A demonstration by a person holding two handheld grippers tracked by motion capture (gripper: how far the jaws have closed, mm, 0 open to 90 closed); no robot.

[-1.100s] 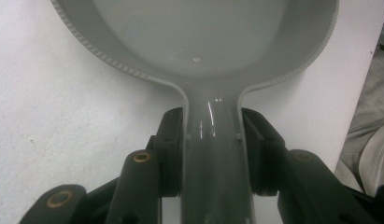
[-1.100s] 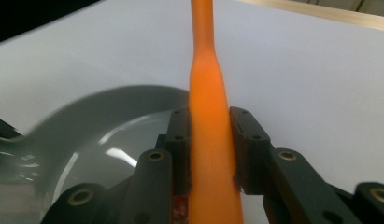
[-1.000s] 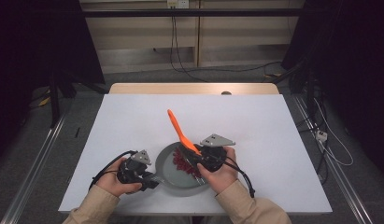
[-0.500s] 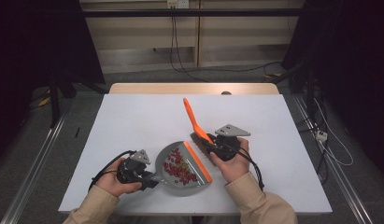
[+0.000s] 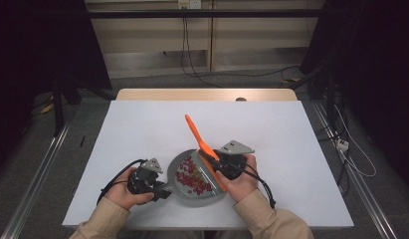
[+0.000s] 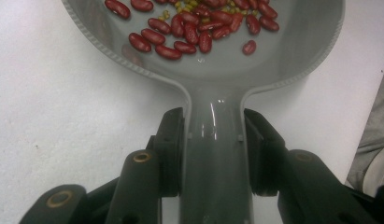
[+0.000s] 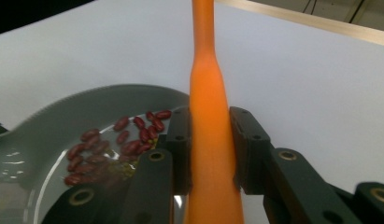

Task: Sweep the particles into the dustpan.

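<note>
Holding the grey pan (image 5: 184, 191) by its handle, my left gripper (image 5: 162, 190) is clamped tight, both pads pressed against the handle's sides near the table's (image 5: 142, 129) front edge. My right gripper (image 5: 213, 162) is clamped on the orange brush (image 5: 198, 137), whose handle slants up and away over the table while its lower end lies across the pan's right rim. Red beans (image 6: 199, 28) with a few small yellow grains among them lie loose in the pan's bowl, just beside the brush's end.
</note>
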